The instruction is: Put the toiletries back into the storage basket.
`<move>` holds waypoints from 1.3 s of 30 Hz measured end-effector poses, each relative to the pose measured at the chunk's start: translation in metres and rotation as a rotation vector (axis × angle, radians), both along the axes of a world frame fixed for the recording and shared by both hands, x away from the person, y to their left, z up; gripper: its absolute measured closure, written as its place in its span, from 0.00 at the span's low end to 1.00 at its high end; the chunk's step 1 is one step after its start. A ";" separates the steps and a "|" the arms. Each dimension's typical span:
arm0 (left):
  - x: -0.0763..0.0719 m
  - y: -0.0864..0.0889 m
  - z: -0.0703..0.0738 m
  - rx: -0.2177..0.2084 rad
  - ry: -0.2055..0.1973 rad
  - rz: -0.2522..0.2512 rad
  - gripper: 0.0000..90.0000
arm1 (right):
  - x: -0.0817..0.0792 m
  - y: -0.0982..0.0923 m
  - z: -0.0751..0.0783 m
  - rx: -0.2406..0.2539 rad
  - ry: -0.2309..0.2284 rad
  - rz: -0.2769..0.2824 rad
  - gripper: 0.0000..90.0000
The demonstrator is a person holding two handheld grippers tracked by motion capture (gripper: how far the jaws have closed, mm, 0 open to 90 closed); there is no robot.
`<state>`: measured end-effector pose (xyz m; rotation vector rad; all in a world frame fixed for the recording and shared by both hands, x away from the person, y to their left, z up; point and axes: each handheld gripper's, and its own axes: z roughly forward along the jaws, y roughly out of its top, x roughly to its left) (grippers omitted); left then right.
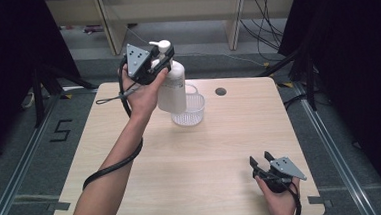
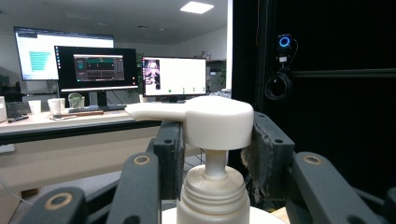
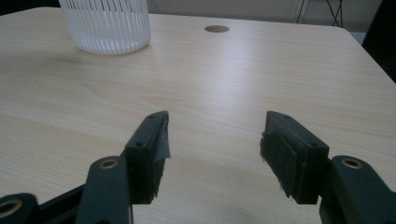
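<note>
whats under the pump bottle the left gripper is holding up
The white pump bottle hangs over the clear ribbed cup on the table, clamped by the left gripper. The bottle hides part of the cup, so its contents cannot be told.

Two black jaws of the right gripper [image 3: 215,140] stood wide apart above a pale wooden table [image 3: 233,79], nothing between them; a ribbed clear cup [image 3: 108,25] sat far-left; a round hole [image 3: 217,29] lay beyond.
</note>
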<state>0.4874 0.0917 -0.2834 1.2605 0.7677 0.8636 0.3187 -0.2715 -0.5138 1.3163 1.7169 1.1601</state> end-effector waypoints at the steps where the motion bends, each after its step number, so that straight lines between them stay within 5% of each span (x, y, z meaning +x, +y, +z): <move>1: 0.000 0.000 0.001 0.003 -0.002 -0.001 0.66 | 0.000 0.000 0.000 0.000 0.000 0.000 0.46; 39: 0.013 -0.016 0.007 0.006 -0.015 -0.040 0.66 | 0.000 0.000 0.000 -0.006 -0.005 -0.001 0.46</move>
